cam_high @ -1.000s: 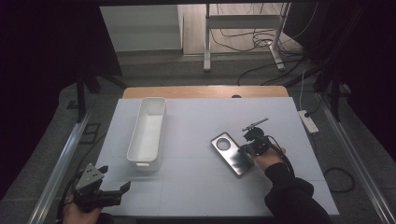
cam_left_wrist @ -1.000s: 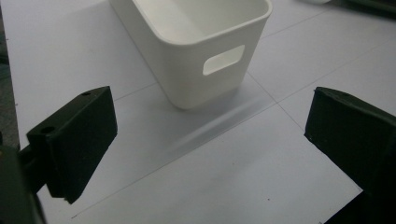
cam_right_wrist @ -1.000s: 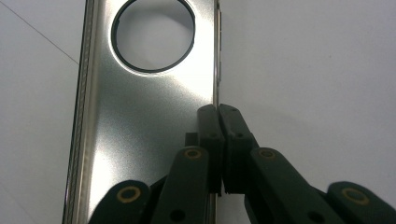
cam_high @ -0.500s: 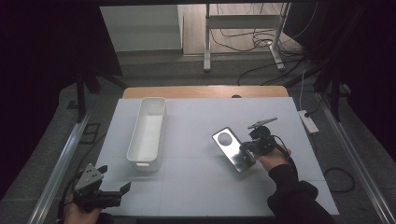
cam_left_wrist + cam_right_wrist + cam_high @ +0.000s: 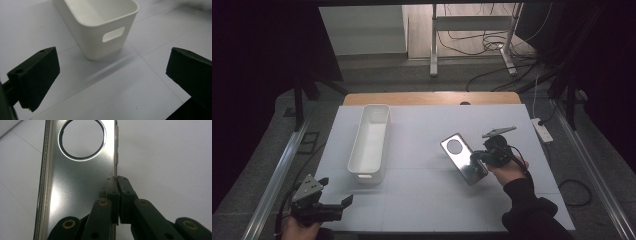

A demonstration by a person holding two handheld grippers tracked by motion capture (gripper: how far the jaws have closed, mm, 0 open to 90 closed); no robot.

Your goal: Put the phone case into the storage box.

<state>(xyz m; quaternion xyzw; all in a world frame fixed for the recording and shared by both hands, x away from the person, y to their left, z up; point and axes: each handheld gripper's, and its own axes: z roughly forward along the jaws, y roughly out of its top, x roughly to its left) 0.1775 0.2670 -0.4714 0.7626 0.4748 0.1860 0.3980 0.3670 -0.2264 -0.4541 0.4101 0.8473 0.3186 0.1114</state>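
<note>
A silvery phone case (image 5: 460, 156) with a round camera hole is lifted at a tilt above the white table mat (image 5: 422, 200), right of centre. My right gripper (image 5: 477, 158) is shut on its right edge; up close its two jaws (image 5: 116, 181) pinch the thin side rim of the phone case (image 5: 77, 182). A long white bin (image 5: 371, 142) stands left of centre. My left gripper (image 5: 336, 193) rests at the front left corner, open, with nothing between its jaws (image 5: 112, 75); they face the handle end of the bin (image 5: 100, 30).
A white power strip (image 5: 541, 130) lies at the mat's right edge. A wooden table edge (image 5: 432, 98) shows behind the mat. Metal rails (image 5: 277, 175) run along both sides. Cables and a metal stand (image 5: 472, 30) are on the floor beyond.
My right gripper has risen with the phone case, lifting it off the mat and tilting it. The left gripper has stayed put.
</note>
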